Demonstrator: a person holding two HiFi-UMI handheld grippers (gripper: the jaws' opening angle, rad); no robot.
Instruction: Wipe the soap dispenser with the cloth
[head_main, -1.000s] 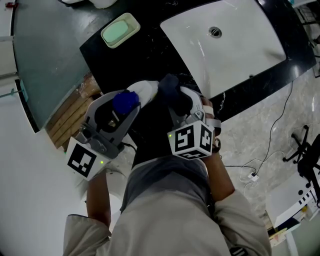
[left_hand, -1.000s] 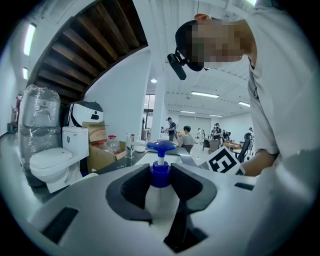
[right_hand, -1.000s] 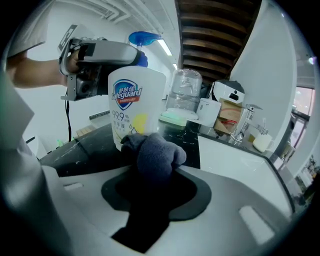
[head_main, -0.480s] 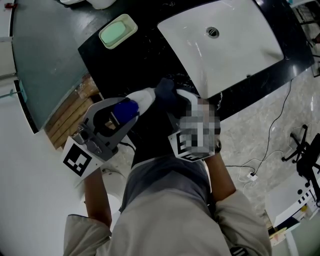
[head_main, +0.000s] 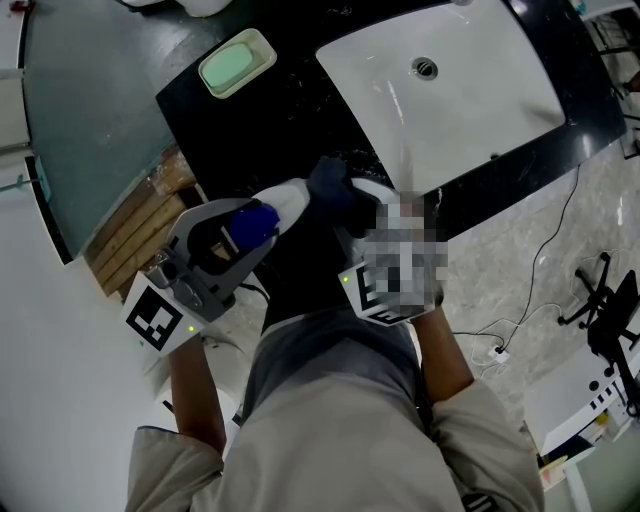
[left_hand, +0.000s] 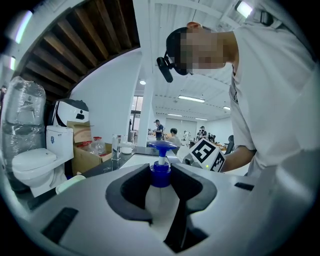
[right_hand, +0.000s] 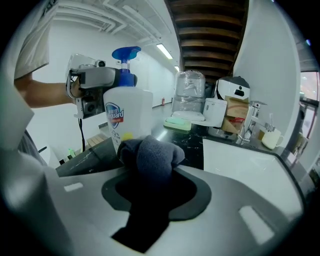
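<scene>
My left gripper (head_main: 262, 212) is shut on the soap dispenser (head_main: 285, 194), a white bottle with a blue pump (head_main: 252, 222), held in the air over the black counter's front edge. In the left gripper view the pump (left_hand: 160, 161) rises between the jaws of that gripper (left_hand: 161, 192). My right gripper (head_main: 345, 205) is shut on a dark grey cloth (head_main: 328, 180). In the right gripper view the cloth (right_hand: 150, 154) bulges out of the gripper (right_hand: 150, 186) and presses against the lower front of the bottle (right_hand: 127, 117).
A white sink basin (head_main: 500, 110) is set in the black counter (head_main: 250, 120) ahead. A green soap dish (head_main: 237, 62) lies at the far left. Wooden slats (head_main: 135, 235) sit under the counter's left end. A faucet and mug (right_hand: 272, 137) stand behind the basin.
Both grippers have tilted a little, and the bottle and cloth have shifted slightly toward me. The cloth stays against the bottle.
</scene>
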